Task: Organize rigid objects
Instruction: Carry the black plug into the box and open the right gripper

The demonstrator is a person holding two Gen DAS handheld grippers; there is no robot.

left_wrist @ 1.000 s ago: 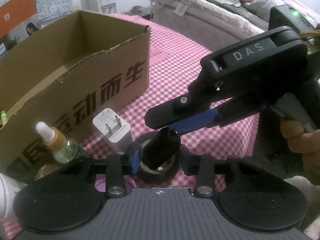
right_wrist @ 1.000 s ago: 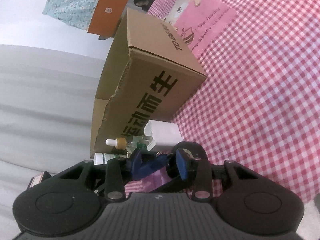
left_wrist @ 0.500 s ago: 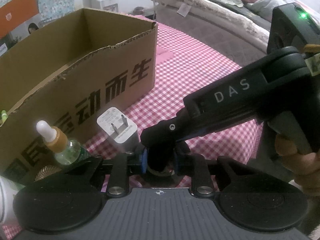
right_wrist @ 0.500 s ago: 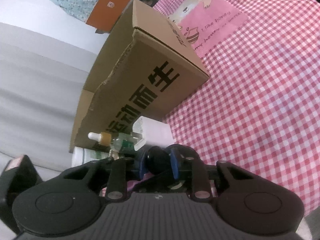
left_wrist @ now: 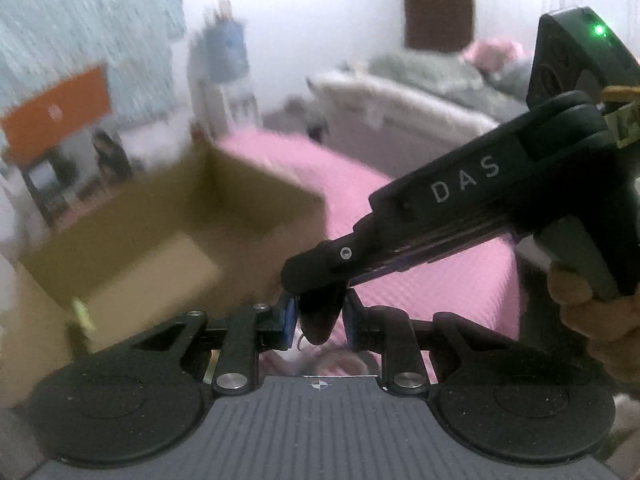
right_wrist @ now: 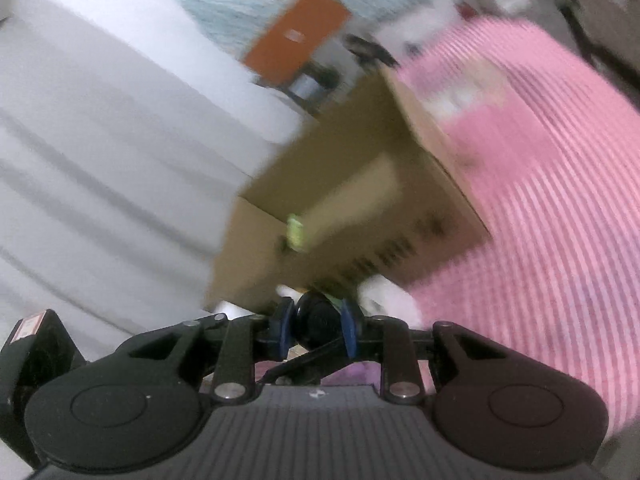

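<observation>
A black cylindrical object (left_wrist: pixel 320 318) hangs above the table with both grippers on it. My left gripper (left_wrist: pixel 321 316) is shut on it, its blue pads (left_wrist: pixel 289 317) pressing on each side. My right gripper (left_wrist: pixel 316 280) reaches in from the right, held by a hand (left_wrist: pixel 592 312), and grips the same object from above. In the right wrist view the black object (right_wrist: pixel 318 320) sits between the blue pads (right_wrist: pixel 283 326) of the right gripper (right_wrist: pixel 316 325). Both views are blurred by motion.
An open cardboard box (left_wrist: pixel 256 208) stands on the pink checked tablecloth (left_wrist: pixel 440 272), with a small green item (right_wrist: pixel 295 232) inside the box (right_wrist: pixel 432 168). A white charger (right_wrist: pixel 386 298) lies blurred by the box front. A bed (left_wrist: pixel 420 96) is behind.
Both grippers closed on the black object and rose with it off the table. The box now appears lower, with its inside in view. The dropper bottle and charger dropped out of the left view.
</observation>
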